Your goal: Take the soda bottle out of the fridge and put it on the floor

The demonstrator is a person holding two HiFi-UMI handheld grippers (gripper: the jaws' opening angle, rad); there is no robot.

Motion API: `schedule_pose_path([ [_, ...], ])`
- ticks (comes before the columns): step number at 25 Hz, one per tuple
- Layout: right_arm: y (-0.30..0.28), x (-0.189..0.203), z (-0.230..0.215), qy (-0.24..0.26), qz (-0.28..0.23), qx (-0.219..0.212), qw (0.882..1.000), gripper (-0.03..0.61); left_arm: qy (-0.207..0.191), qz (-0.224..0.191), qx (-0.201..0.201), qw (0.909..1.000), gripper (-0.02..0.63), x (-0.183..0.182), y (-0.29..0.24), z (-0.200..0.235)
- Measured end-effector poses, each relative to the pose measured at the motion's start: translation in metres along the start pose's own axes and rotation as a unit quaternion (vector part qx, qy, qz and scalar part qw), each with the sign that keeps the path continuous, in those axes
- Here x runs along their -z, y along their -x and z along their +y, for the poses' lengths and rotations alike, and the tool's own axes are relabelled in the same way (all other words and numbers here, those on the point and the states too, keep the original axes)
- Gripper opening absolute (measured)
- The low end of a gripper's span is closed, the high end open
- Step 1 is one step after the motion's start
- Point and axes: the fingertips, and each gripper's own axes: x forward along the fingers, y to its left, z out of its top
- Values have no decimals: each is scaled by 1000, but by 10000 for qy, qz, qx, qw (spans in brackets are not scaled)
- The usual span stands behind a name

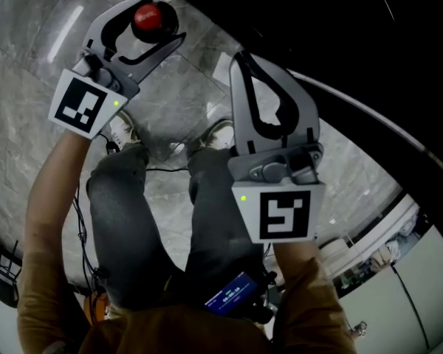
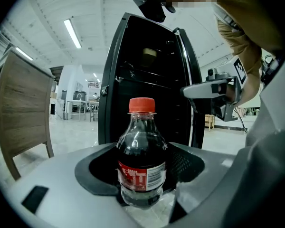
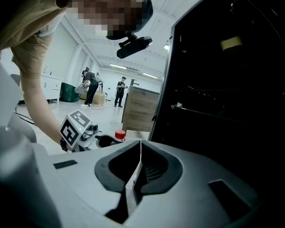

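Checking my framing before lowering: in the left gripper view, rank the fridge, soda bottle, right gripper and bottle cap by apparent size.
1. fridge, largest
2. soda bottle, inflated by nearness to the camera
3. right gripper
4. bottle cap, clearly smallest

A big, bright hall all round me.

The floor [image 1: 29,72] under me is polished grey stone with pale veins, and it mirrors a ceiling light as a white streak [image 1: 65,32]. Overhead the ceiling [image 2: 42,13] is white and ribbed, with long strip lights [image 2: 72,33] running away from me. A wood-grain cabinet [image 3: 140,109] stands close by on the pale, glossy floor. Farther off I see tables [image 2: 78,109] in the open hall, a wooden crate [image 2: 209,121] low on the other side, white cupboards [image 3: 50,87] along a wall, a dark green bin [image 3: 68,92] beside them, and a few people [image 3: 119,91] standing far back.
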Motion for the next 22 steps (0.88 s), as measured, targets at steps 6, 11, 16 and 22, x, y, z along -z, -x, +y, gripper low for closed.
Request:
schedule_pose_path([
  [6,-4,21,-24,33,-72,167,9998,3,-7,6,-9,10000,304,17,-22,1],
  [11,-11,50,-35,-13,-119,243,9996,3,-3,14,81,10000,304,44,-36,-5],
  [16,-5,62,-56,11,-242,312,9992,3,-166,-44,206,9996,304,48,-55,-19],
  [22,-20,82,-56,22,-460,282,9985,3,-284,-44,432,9987,304,77,-57,-19],
])
